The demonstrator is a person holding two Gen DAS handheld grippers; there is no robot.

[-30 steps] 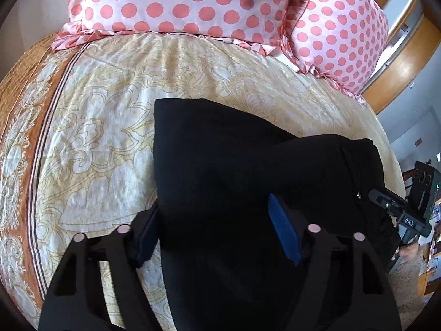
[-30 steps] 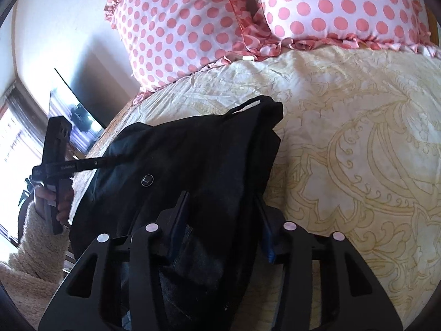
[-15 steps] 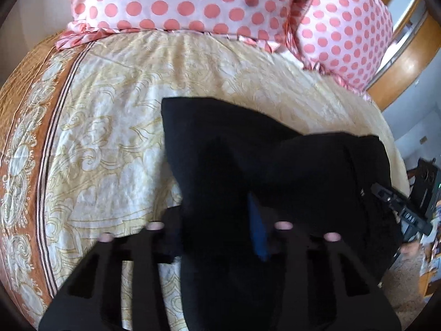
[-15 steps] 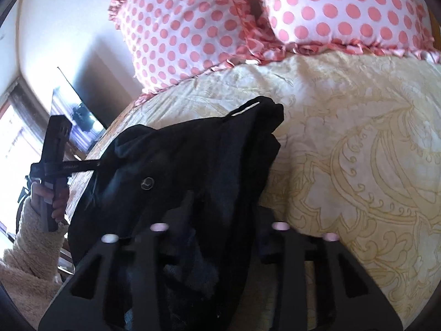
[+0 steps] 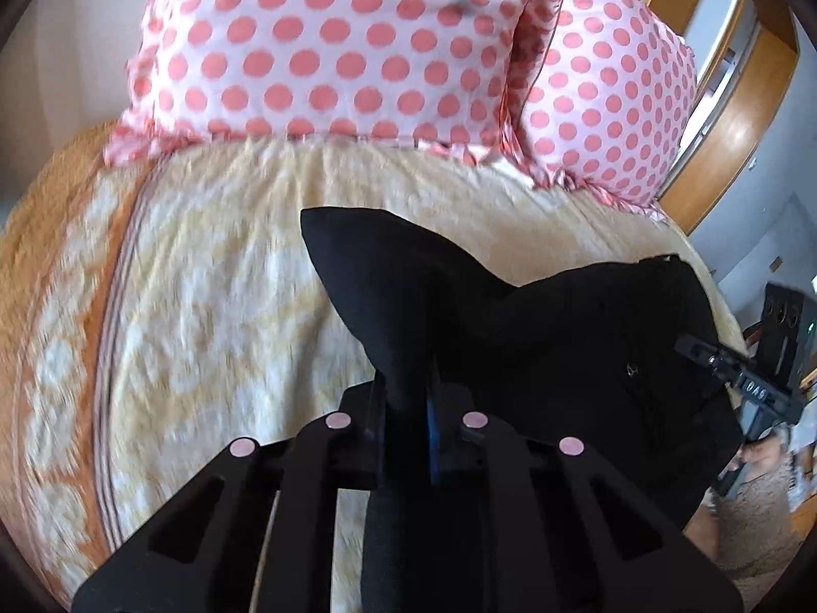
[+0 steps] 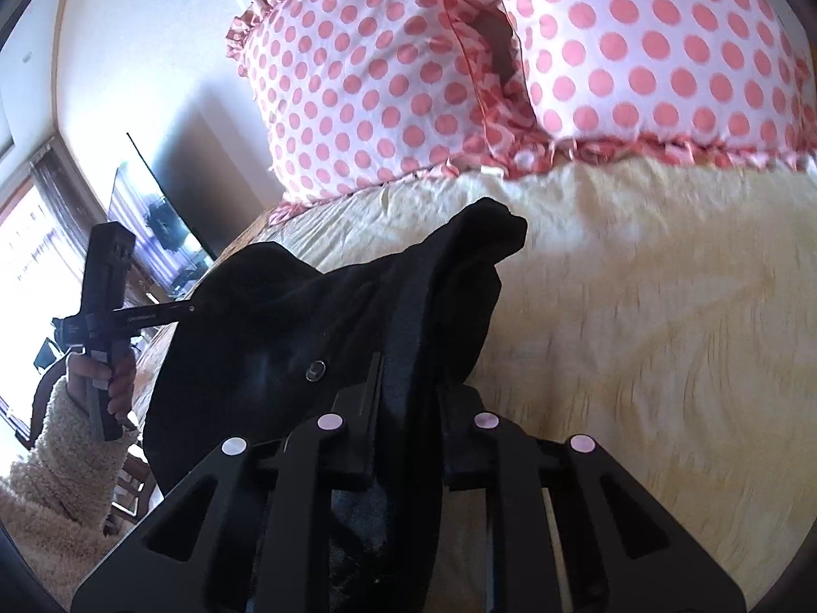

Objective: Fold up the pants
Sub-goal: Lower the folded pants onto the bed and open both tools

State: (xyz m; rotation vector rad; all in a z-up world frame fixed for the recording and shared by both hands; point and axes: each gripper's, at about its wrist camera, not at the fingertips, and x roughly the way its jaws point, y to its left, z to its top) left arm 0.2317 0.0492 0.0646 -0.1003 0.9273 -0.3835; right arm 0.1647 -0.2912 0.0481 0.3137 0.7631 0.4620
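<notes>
Left wrist view first: the bed fills most of the frame, its cream and orange patterned cover running from the lower left up to the two pink polka-dot pillows along the top. The right wrist view shows the same cover across its right half, with the pillows at the top and a bright window at the far left edge.

The black pants sit at centre and right of the left wrist frame, bunched and partly raised off the cover, one corner standing up in a point toward the pillows. In the right wrist view the pants hang in a draped mass at centre left, a small round button showing on the cloth.

The left gripper has its jaws clenched on a fold of the pants at lower centre; the right gripper likewise pinches a thick band of the fabric. Gripping two separate edges looks meant to let the cloth be lifted and carried over onto itself without slumping. Each view also catches the other tool: at the right edge and at centre left, held by a hand in a fleecy sleeve.
</notes>
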